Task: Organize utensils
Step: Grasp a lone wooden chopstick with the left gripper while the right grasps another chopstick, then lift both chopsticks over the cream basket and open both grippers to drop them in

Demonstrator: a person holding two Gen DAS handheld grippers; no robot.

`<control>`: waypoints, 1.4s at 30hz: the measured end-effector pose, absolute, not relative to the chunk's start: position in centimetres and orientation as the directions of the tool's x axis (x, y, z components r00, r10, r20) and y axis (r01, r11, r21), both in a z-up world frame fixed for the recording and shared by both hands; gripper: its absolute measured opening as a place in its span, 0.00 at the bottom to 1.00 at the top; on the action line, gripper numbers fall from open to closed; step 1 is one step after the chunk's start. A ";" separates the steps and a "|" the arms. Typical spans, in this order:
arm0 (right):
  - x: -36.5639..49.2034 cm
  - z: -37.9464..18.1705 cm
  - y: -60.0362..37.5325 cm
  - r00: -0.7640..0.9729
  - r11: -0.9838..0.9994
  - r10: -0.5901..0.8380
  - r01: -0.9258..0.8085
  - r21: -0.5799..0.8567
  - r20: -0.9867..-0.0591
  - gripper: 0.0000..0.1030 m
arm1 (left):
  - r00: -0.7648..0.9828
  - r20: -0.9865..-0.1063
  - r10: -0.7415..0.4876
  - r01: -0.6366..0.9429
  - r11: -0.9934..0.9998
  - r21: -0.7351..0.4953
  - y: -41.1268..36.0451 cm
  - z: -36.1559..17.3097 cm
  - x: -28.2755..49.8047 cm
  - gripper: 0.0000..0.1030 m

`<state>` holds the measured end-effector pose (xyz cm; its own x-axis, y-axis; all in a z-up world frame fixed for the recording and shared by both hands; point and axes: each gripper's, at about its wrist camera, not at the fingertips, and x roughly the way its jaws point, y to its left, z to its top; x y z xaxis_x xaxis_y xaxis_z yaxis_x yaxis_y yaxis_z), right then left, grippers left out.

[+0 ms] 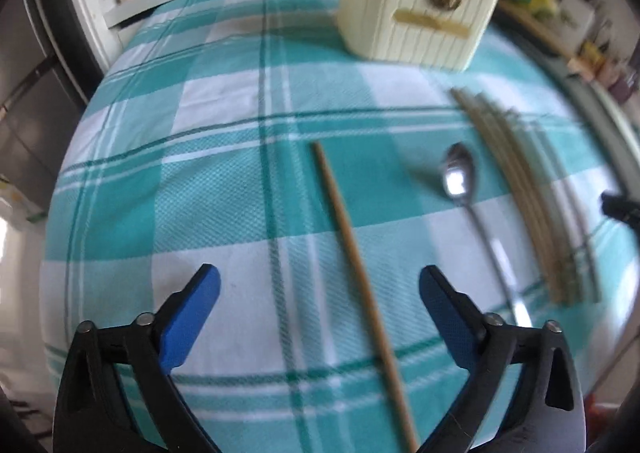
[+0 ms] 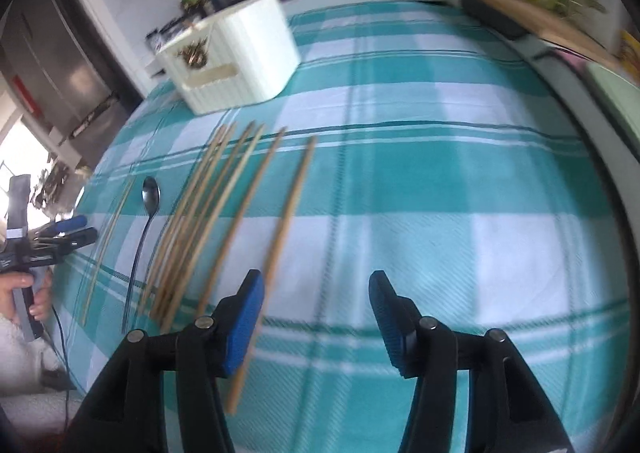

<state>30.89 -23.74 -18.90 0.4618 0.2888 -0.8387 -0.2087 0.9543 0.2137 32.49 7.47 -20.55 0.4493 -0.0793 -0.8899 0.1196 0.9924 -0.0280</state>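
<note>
Left gripper (image 1: pixel 320 285) open, straddling 1 thin wooden chopstick (image 1: pixel 356 269). Right gripper (image 2: pixel 316 289) open over checked woven cloth (image 2: pixel 440 193). Steel spoon (image 1: pixel 460 177) right; ribbed cream holder (image 1: pixel 416 13) far.

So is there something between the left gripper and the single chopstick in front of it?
Nothing visible. The left gripper is open, and the single chopstick lies on the checked cloth between its fingers.

My left gripper (image 1: pixel 318 293) straddles a lone chopstick (image 1: pixel 352 249) with cloth bare on both sides. A spoon (image 1: pixel 466 189) and bundled chopsticks (image 1: pixel 528 205) crowd its right; the cream holder (image 1: pixel 416 9) blocks the far side.
</note>
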 end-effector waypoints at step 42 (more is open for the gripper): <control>28.4 0.2 -21.1 0.771 0.932 0.352 -0.341 0.123 -0.530 0.06 | 0.777 -0.531 -0.337 0.236 0.939 -0.250 9.9 0.5 27.0 0.04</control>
